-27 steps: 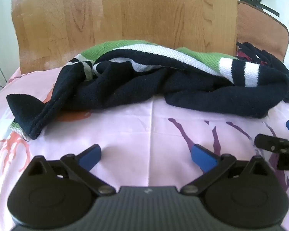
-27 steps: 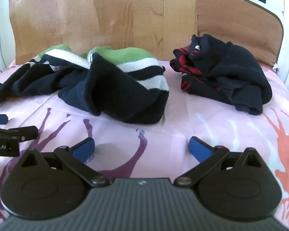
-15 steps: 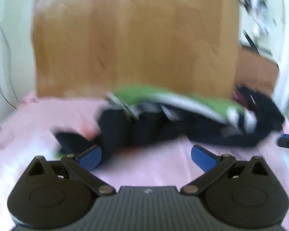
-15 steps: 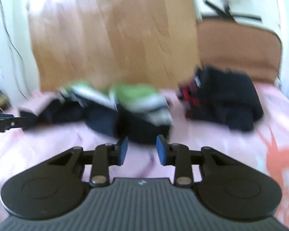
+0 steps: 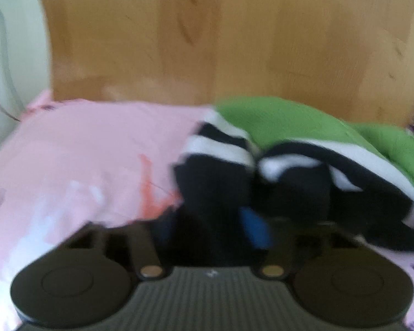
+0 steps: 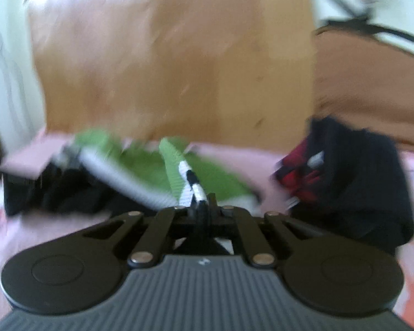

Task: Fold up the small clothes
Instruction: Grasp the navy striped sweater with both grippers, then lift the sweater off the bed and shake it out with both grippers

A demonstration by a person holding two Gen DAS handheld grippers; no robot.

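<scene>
The right gripper [image 6: 200, 207] has its fingers pinching a fold of the striped sweater [image 6: 196, 184]. The left gripper [image 5: 209, 226] straddles the sweater's black part [image 5: 215, 187], fingers partly spread; grip unclear through blur. Only the right view shows the dark garment [image 6: 358, 176] beside it on the pink bedsheet [image 5: 91, 151].

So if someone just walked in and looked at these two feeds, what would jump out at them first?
Probably the striped sweater, green, white and black, heaped mid-bed on the pink sheet, with the right gripper shut on a fold of it. Next, the left gripper, its jaws pushed into the sweater's dark knit, though blur hides how firmly they grip. A dark and red garment sits apart on the right.
</scene>
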